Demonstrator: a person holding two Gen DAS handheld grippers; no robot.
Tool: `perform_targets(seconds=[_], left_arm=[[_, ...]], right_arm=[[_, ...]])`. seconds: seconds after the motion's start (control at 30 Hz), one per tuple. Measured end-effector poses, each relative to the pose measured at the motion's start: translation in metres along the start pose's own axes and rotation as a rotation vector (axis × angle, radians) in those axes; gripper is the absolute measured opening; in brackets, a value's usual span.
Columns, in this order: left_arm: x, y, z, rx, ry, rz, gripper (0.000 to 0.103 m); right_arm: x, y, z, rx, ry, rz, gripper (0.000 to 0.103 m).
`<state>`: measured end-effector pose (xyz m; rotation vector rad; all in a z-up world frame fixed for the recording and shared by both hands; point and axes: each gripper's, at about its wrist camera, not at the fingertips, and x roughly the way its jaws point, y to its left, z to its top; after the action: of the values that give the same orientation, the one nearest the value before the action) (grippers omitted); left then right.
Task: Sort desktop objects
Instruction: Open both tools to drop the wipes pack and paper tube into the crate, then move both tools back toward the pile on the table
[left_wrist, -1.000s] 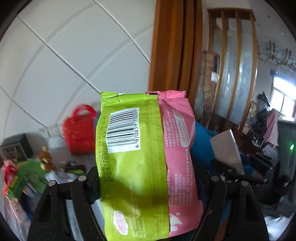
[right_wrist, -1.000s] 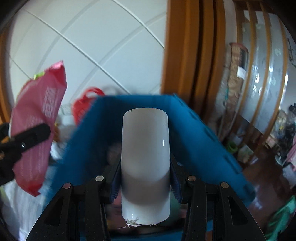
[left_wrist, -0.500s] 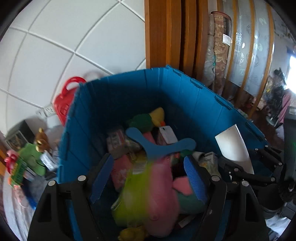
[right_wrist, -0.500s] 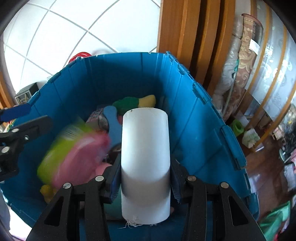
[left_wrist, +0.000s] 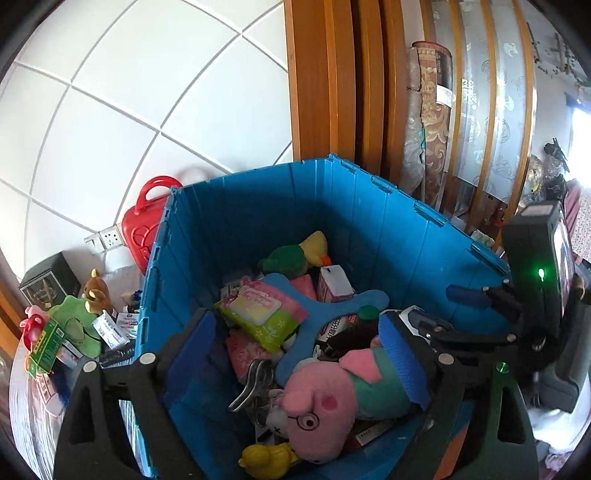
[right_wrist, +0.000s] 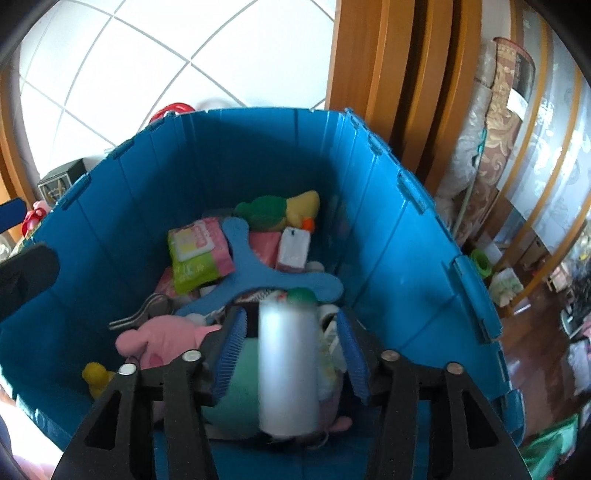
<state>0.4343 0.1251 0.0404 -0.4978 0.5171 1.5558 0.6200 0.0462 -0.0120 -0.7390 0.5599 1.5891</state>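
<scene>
Both grippers hang over a blue bin (left_wrist: 258, 206) (right_wrist: 388, 240) full of toys and packs. My left gripper (left_wrist: 299, 343) is open, its jaws still opening, with nothing between them. The green and pink wipes pack (left_wrist: 264, 314) (right_wrist: 199, 254) lies loose in the bin on a blue boomerang toy (left_wrist: 332, 314). A pink pig plush (left_wrist: 325, 402) lies below the left fingers. My right gripper (right_wrist: 290, 321) has its jaws opening. A blurred white roll (right_wrist: 288, 365) sits between its pads, which stand apart from it.
A red handbag (left_wrist: 147, 221) leans on the tiled wall behind the bin. Plush toys and small boxes (left_wrist: 74, 321) crowd the table to the left. A wooden door frame (left_wrist: 332, 92) rises behind the bin. The other gripper's body (left_wrist: 532, 266) is at the bin's right rim.
Both grippers came down over the bin. The left jaws let the wipes pack go and it fell into the bin. The right jaws spread off the white roll, which is dropping.
</scene>
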Motion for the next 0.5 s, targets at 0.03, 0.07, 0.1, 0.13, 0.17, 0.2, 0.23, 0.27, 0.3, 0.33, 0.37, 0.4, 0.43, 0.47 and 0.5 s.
perform_targets(seconds=[0.03,0.07,0.1,0.13,0.17,0.2,0.23,0.27,0.3,0.33,0.37,0.4,0.43,0.47,0.5], left_arm=[[-0.003,0.001,-0.001,-0.001,-0.007,0.006,0.091],[-0.006,0.002,-0.003,-0.002,-0.014,0.007,0.091],[-0.008,0.004,-0.004,-0.006,-0.022,0.009,0.091],[-0.012,0.006,-0.006,-0.015,-0.028,0.011,0.091],[-0.014,0.008,-0.007,-0.023,-0.033,0.013,0.091],[-0.019,0.009,-0.010,-0.027,-0.044,0.020,0.091],[-0.022,0.010,-0.011,-0.029,-0.055,0.027,0.091],[-0.026,0.012,-0.013,-0.032,-0.066,0.032,0.091],[-0.031,0.014,-0.014,-0.041,-0.079,0.029,0.091],[-0.035,0.016,-0.016,-0.050,-0.088,0.026,0.091],[-0.039,0.018,-0.018,-0.060,-0.099,0.024,0.091],[-0.044,0.020,-0.020,-0.069,-0.111,0.026,0.091],[-0.049,0.023,-0.022,-0.076,-0.121,0.030,0.091],[-0.052,0.025,-0.023,-0.080,-0.128,0.039,0.091],[-0.058,0.029,-0.026,-0.088,-0.139,0.054,0.091]], right_arm=[[-0.002,0.000,0.001,0.000,-0.009,-0.002,0.072],[-0.006,0.000,0.001,-0.003,-0.026,-0.005,0.080],[-0.011,0.001,0.000,-0.004,-0.042,-0.007,0.083],[-0.015,0.002,-0.002,-0.007,-0.055,-0.008,0.085],[-0.021,0.003,-0.004,-0.008,-0.076,-0.002,0.089],[-0.026,0.004,-0.006,-0.006,-0.089,0.003,0.091],[-0.031,0.005,-0.007,-0.004,-0.102,0.006,0.092],[-0.038,0.006,-0.010,0.004,-0.123,0.012,0.092],[-0.043,0.006,-0.011,0.017,-0.137,0.024,0.092],[-0.048,0.006,-0.014,0.038,-0.150,0.046,0.092],[-0.054,0.005,-0.017,0.062,-0.168,0.079,0.092],[-0.060,0.006,-0.019,0.078,-0.185,0.105,0.092],[-0.063,0.008,-0.020,0.083,-0.196,0.115,0.095],[-0.070,0.012,-0.021,0.083,-0.213,0.123,0.101],[-0.074,0.014,-0.022,0.080,-0.225,0.126,0.103]])
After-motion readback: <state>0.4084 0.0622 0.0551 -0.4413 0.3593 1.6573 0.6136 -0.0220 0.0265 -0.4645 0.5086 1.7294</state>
